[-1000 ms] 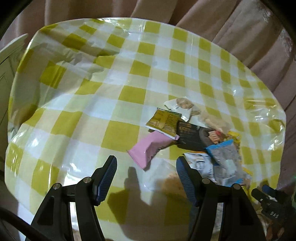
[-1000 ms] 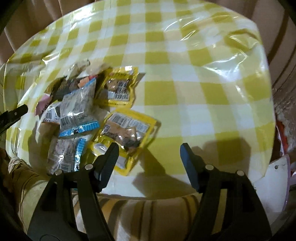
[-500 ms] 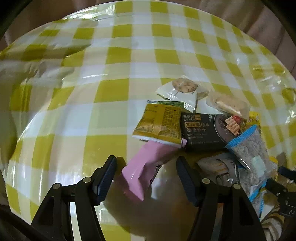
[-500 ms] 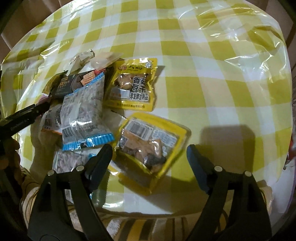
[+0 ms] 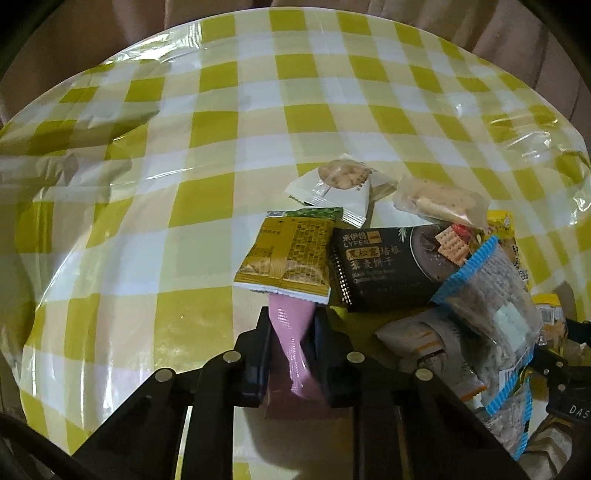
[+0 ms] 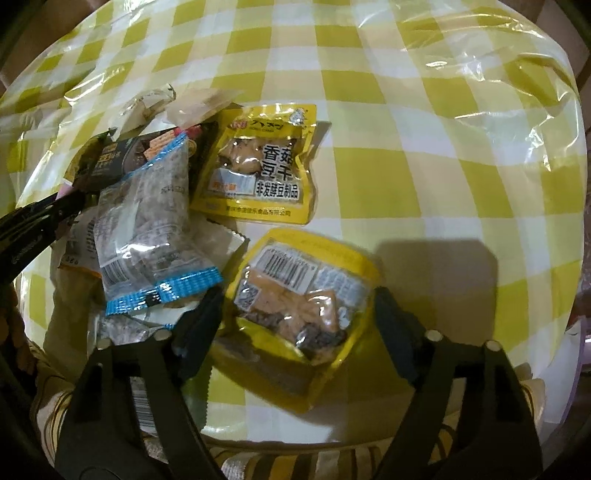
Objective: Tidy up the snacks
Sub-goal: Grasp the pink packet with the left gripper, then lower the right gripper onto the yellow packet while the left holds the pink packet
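A pile of snack packets lies on a yellow-checked tablecloth [image 5: 147, 206]. My left gripper [image 5: 291, 332] is shut on a pink packet [image 5: 291, 343], whose far end lies under a gold packet [image 5: 288, 258]. Beside it are a black cracker packet [image 5: 388, 269], a white packet [image 5: 336, 188] and a clear blue-edged packet [image 5: 491, 299]. My right gripper [image 6: 295, 306] is open, its fingers on either side of a yellow packet with a barcode [image 6: 299, 299]. A second yellow packet [image 6: 262, 166] lies beyond it. The blue-edged packet [image 6: 147, 229] is to its left.
The left gripper's tip [image 6: 48, 218] shows at the left edge of the right wrist view. The table edge [image 6: 295, 443] runs just below the right gripper, with striped cloth beneath. Beige curtain [image 5: 110, 33] hangs behind the table. Bare tablecloth [image 6: 461, 166] lies to the right.
My left gripper moved forward over the pink packet and closed on it. My right gripper moved forward until its open fingers flank the barcode packet.
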`<state>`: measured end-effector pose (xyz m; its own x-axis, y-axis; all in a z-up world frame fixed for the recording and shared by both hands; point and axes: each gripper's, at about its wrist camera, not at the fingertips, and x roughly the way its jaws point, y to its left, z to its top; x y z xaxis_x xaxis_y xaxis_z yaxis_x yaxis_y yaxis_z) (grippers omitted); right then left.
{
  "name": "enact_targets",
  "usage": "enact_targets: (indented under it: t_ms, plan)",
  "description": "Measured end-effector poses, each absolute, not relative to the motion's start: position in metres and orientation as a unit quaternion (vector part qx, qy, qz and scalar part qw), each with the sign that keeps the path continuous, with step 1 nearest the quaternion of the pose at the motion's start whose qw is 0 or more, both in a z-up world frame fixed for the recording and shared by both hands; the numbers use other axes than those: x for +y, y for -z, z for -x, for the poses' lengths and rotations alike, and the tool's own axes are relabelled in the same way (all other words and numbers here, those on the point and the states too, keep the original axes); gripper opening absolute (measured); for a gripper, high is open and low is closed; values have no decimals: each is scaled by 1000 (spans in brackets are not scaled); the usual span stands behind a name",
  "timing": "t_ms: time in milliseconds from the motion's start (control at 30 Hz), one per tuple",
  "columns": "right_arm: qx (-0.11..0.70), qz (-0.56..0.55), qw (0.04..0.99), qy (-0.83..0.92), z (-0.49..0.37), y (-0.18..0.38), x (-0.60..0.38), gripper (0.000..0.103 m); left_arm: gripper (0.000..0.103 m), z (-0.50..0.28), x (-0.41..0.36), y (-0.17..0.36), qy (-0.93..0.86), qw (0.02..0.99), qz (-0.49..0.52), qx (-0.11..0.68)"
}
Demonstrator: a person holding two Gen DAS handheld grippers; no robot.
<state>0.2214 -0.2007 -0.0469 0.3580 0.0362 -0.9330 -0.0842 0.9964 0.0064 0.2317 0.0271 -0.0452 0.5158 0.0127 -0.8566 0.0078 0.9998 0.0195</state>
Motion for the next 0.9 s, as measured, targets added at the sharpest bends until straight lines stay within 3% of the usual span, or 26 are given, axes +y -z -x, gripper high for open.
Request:
enact_targets:
  t_ms: [300, 900]
  plan:
    - [557, -11, 830, -46, -208, 45, -215, 62, 21, -211, 23, 30, -23, 880, -13, 475]
    - [503, -53, 861, -56, -164, 6, -248, 60, 21, -149, 13, -8, -47, 903, 31, 426]
